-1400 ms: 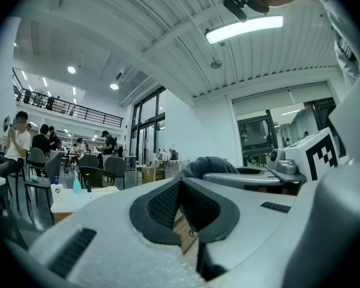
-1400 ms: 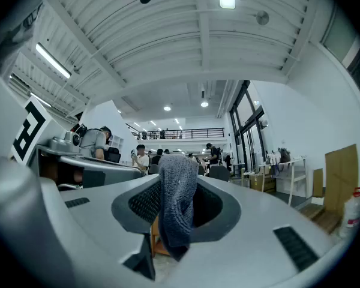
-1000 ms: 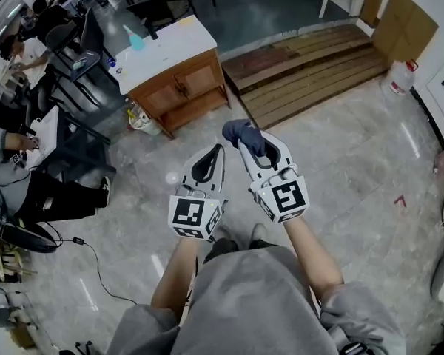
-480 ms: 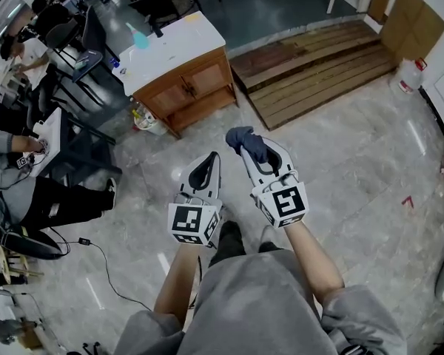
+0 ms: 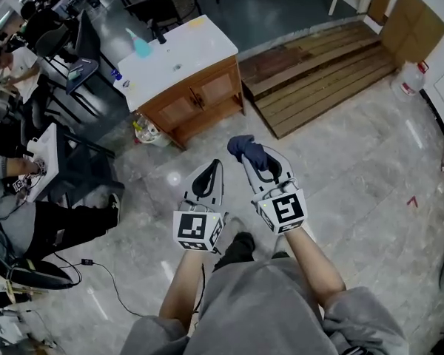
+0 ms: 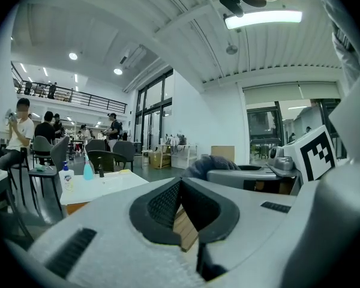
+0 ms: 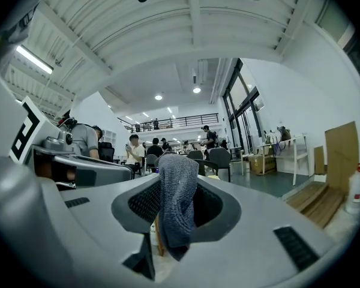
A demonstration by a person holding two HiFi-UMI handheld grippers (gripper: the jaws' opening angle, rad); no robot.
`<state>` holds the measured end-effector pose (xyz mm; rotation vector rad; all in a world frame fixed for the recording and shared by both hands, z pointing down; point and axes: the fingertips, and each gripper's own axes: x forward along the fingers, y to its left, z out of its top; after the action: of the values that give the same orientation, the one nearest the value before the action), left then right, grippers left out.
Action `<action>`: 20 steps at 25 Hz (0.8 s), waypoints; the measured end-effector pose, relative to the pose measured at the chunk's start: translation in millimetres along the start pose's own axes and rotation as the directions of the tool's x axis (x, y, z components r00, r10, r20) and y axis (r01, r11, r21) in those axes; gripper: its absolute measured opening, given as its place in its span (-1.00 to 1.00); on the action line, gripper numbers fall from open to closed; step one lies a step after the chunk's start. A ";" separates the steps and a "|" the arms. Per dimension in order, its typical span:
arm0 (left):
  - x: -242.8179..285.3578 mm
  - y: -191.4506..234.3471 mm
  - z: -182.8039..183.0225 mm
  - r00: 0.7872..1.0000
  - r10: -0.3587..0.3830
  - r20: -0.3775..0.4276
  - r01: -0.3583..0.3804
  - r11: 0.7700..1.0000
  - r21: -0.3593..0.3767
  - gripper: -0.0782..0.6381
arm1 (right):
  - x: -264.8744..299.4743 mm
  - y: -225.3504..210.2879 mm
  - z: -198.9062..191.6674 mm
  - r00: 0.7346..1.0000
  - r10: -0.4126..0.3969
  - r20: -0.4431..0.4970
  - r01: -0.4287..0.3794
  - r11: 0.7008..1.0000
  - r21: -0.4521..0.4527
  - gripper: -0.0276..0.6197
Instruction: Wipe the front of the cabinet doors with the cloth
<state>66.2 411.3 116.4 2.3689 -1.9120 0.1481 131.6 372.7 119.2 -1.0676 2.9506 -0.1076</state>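
A dark shoe (image 5: pixel 240 246) shows on the polished grey floor (image 5: pixel 355 176) at 6 o'clock, just below the two grippers. Off at 8 o'clock a thin black cable (image 5: pixel 107 279) trails across the tiles towards a seated person (image 5: pixel 59 224) in dark trousers.

A stretch of that floor separates the grippers from the wooden cabinet (image 5: pixel 200 98), which stands well apart at 11 o'clock. Both its doors are closed and turned towards the person. A small bundle of bottles (image 5: pixel 142 129) sits on the floor at the cabinet's left corner, beside the doors rather than in front of them. On its white top (image 5: pixel 179 50) stands a teal spray bottle (image 5: pixel 140 46).

At 1 o'clock lies a low wooden pallet platform (image 5: pixel 318 58), with a white jug (image 5: pixel 413 76) at its far right end. Black chairs (image 5: pixel 163 6) stand beyond the cabinet.

Both bare forearms reach forward, side by side and level, with the marker cubes uppermost. The left gripper (image 5: pixel 213 166) points at 12 o'clock, its jaws closed tip to tip on nothing. The right gripper (image 5: pixel 253 160), just beside it, angles towards 11 o'clock. Its jaws pinch the dark blue-grey cloth (image 5: pixel 239 147), which bunches over the tips and hangs down between them.
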 end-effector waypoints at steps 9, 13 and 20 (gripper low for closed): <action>16.4 80.0 -18.1 0.999 -0.033 -0.023 0.032 0.999 -0.028 -0.76 | 72.6 20.5 -18.3 0.998 -0.050 -0.034 0.051 0.999 0.003 -0.58; 19.3 101.4 -23.0 0.999 -0.041 -0.033 0.040 0.998 -0.041 -0.76 | 91.5 28.2 -21.7 0.997 -0.058 -0.047 0.058 0.998 0.000 -0.58; 32.2 124.0 -34.4 0.997 -0.051 -0.049 0.047 0.996 -0.078 -0.76 | 114.8 29.1 -29.5 0.996 -0.066 -0.067 0.065 0.998 -0.006 -0.58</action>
<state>-48.9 358.6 156.3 2.3367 -1.8022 0.1281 24.0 323.4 149.2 -1.1850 2.9763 -0.1407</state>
